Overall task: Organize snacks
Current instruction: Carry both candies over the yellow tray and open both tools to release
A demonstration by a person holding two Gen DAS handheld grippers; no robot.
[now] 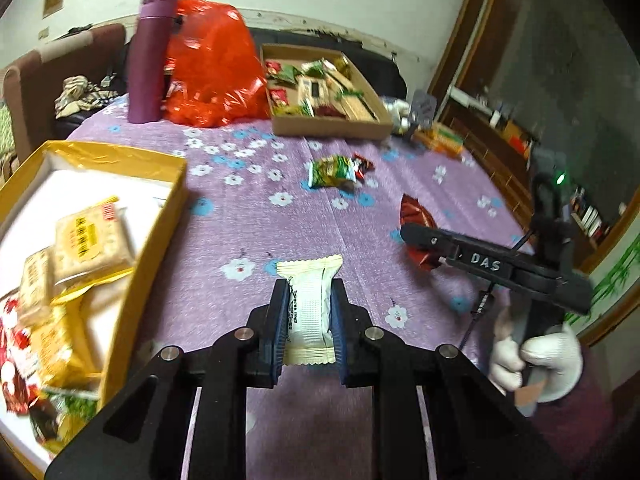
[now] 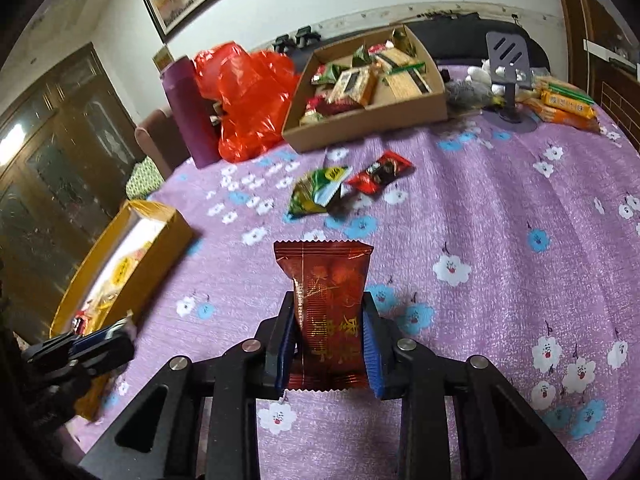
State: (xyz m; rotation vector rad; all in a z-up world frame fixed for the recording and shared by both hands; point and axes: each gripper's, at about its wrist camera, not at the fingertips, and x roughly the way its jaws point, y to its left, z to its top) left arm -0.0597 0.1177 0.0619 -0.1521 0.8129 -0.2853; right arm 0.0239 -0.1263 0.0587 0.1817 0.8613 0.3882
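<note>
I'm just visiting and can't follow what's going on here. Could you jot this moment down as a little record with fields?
left gripper: shut on a white snack packet, held above the cloth
right gripper: shut on a dark red snack packet
yellow box: open, at the left, holds several packets
cardboard tray: at the far side, full of snacks
loose on the purple tablecloth: green packet, red packet
also there: purple bottle, red plastic bag
</note>
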